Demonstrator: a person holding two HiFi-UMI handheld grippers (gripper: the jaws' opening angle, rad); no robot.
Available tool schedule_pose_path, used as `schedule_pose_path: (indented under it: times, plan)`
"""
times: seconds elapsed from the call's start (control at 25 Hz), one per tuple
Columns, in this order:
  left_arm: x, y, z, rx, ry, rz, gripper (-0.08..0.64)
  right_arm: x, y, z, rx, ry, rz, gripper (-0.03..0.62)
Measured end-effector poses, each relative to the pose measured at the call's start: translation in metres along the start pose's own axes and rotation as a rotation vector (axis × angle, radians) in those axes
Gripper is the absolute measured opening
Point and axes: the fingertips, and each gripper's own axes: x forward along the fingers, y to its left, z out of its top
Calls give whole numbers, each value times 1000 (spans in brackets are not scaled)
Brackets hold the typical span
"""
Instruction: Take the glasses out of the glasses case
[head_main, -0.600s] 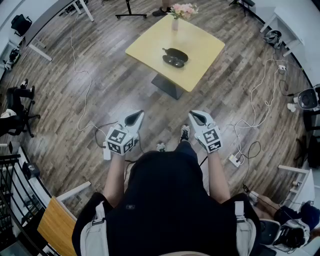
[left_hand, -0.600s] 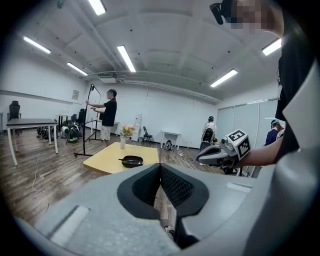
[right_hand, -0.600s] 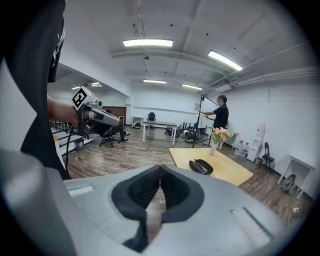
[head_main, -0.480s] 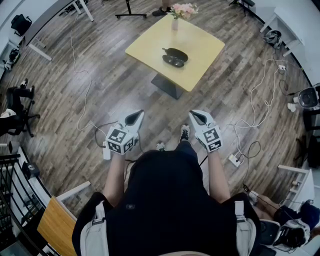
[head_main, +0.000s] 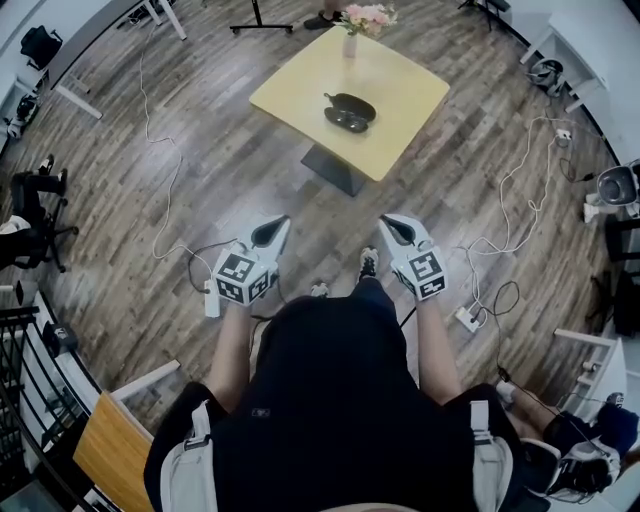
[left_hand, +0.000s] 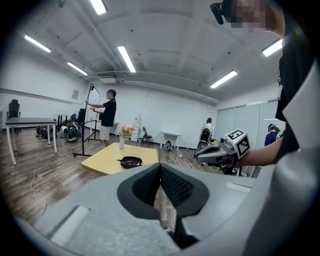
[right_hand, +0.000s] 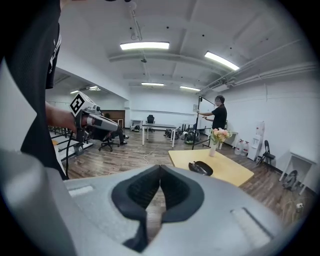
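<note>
An open black glasses case (head_main: 349, 112) lies on the yellow table (head_main: 400, 100) well ahead of me, with dark glasses in its nearer half; it also shows as the case (left_hand: 130, 161) in the left gripper view and the case (right_hand: 201, 168) in the right gripper view. My left gripper (head_main: 271, 233) and right gripper (head_main: 395, 230) hang over the wooden floor, far short of the table. Both are shut and empty, their jaw tips touching: left gripper (left_hand: 160, 168), right gripper (right_hand: 160, 170).
A vase of pink flowers (head_main: 352, 30) stands at the table's far edge. Cables (head_main: 165, 190) and a power strip (head_main: 469, 318) trail across the floor. A person (left_hand: 106, 120) stands by a stand beyond the table. Desks and chairs (head_main: 35, 215) line the room's edges.
The view has shifted slightly forward; both grippers sit a touch higher in the frame. Both jaws remain shut.
</note>
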Motion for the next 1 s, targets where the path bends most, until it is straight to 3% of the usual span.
schedule_pose_path:
  times: [0.72, 1.0]
  plan:
    - [25, 4, 7, -9, 8, 19, 11, 11, -31, 0, 11, -9, 23, 3]
    - [54, 13, 21, -13, 7, 34, 11, 27, -49, -5, 29, -1, 108, 3]
